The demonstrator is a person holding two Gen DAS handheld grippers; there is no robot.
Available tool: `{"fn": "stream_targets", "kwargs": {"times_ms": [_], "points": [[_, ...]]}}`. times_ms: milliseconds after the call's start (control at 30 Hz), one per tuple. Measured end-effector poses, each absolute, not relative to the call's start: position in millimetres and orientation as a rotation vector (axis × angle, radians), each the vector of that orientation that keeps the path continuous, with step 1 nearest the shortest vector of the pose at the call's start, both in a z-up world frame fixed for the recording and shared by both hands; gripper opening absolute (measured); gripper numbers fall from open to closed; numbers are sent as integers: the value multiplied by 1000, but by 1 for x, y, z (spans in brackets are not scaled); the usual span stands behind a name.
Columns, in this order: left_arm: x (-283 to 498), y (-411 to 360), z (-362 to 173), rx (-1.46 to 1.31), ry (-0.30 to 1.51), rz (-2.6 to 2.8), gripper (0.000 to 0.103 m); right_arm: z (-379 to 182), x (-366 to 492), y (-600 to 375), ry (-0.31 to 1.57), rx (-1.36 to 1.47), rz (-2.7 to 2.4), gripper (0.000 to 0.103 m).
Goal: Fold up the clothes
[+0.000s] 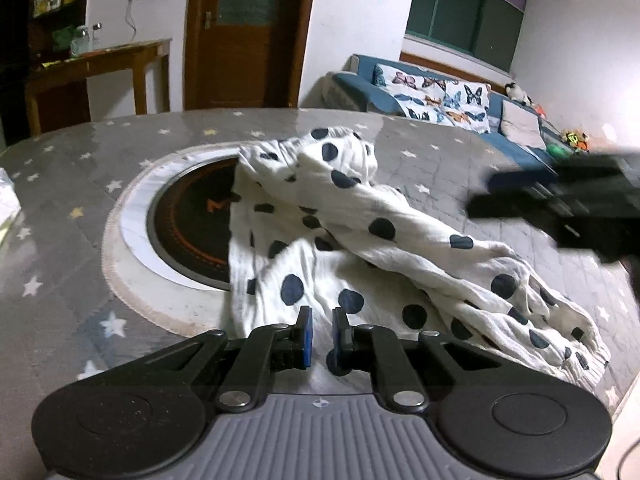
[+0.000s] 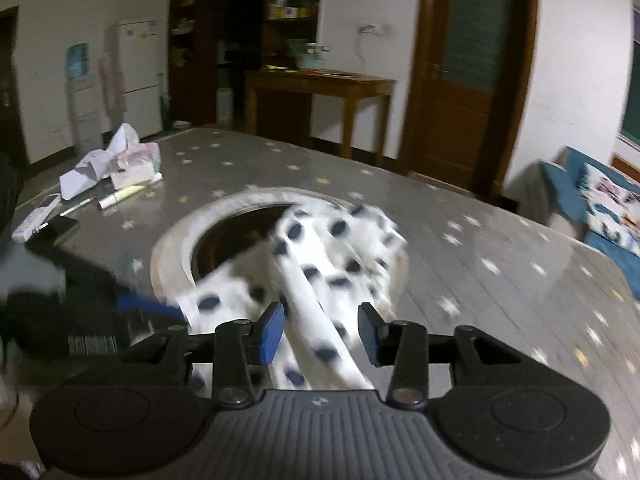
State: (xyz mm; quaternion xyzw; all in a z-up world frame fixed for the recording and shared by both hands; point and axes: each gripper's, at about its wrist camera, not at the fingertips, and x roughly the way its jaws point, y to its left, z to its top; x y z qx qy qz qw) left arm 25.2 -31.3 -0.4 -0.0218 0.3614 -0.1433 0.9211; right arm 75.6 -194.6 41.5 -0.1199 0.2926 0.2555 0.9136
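We see a crumpled polka-dot garment [image 1: 360, 240] mid-worktop [image 1: 60, 208]; left gripper [image 1: 320, 334] jaws nearly closed, empty; right gripper [image 2: 320, 334] jaws wide, straddling fabric.

The garment [image 1: 360, 240] lies crumpled on the table [image 1: 460, 184], draped partly over the round cooktop [image 1: 188, 224] set in the tabletop. Behind the table stand a door [image 1: 244, 32] and a side table [image 1: 100, 64]; a sofa [image 1: 440, 96] sits to the right
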Motion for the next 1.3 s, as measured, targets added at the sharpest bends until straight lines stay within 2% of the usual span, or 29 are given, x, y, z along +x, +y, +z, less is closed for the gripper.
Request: {"fn": "stream_targets", "kwargs": {"times_ms": [300,367,467,567,700,867,933,1033,1167,1233,1267,1300], "points": [[32,-32,-12,-50,774,-328,11,23,146,-136,663,-289,620,47],[33,-32,-13,-47,772,-332,12,11,158,-128,681,-319,608,41],[33,-33,-13,-42,771,-337,12,1,170,-132,679,-350,555,10],[33,-33,-13,-36,770,-343,12,8,172,-159,633,-304,476,5],[34,-34,-14,-26,768,-348,12,25,172,-218,575,-224,308,4],[36,-35,-14,-13,768,-354,12,23,167,-300,619,-121,79,4],[37,-36,-14,-6,770,-357,12,15,165,-327,669,-97,24,6],[39,-38,-13,10,775,-359,13,8,158,-353,693,-77,-59,21],[42,-42,-12,27,782,-360,17,14,145,-353,650,-71,-16,25],[42,-46,-11,35,785,-360,21,17,139,-341,638,-88,64,34],[43,-47,-11,38,786,-360,21,17,137,-330,641,-110,125,45],[44,-49,-10,39,788,-361,22,15,136,-319,649,-140,181,50]]}}
